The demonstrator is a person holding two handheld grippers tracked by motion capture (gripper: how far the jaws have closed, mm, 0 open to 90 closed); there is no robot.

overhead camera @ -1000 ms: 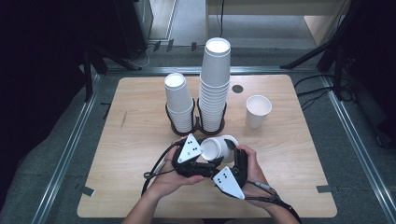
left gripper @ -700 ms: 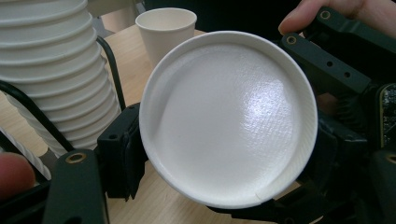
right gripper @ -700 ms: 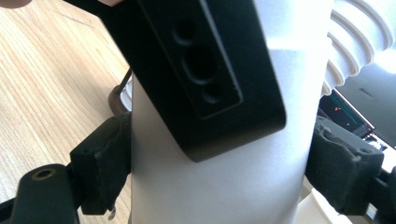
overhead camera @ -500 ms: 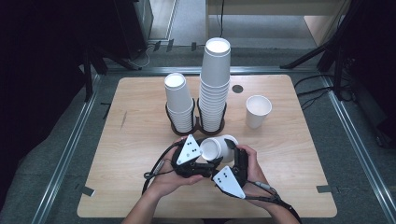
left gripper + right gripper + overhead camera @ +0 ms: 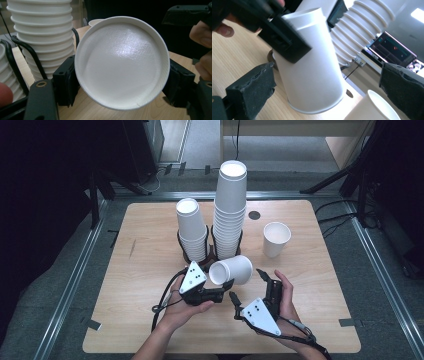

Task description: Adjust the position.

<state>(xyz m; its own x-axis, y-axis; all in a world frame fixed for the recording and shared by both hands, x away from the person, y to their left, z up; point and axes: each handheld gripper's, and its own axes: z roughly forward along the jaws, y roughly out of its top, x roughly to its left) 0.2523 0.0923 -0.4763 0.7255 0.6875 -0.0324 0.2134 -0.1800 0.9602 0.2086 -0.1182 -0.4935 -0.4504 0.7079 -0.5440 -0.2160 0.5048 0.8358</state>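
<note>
Cup (image 5: 231, 269) on its side near table (image 5: 150, 320) centre, just in front of the two stacks in their black holders; left gripper (image 5: 220, 292) clamped across it near the base, base facing that gripper's camera; right gripper (image 5: 248, 287) jaws wide apart, alongside the cup, nothing held; loose upright cup (image 5: 276, 239) further right. Risks: thin paper wall likely buckles if the clamp tightens; sloppy handover to the right could drop it; swinging the cup back could knock the tall stack (image 5: 230, 210), just behind it.
</note>
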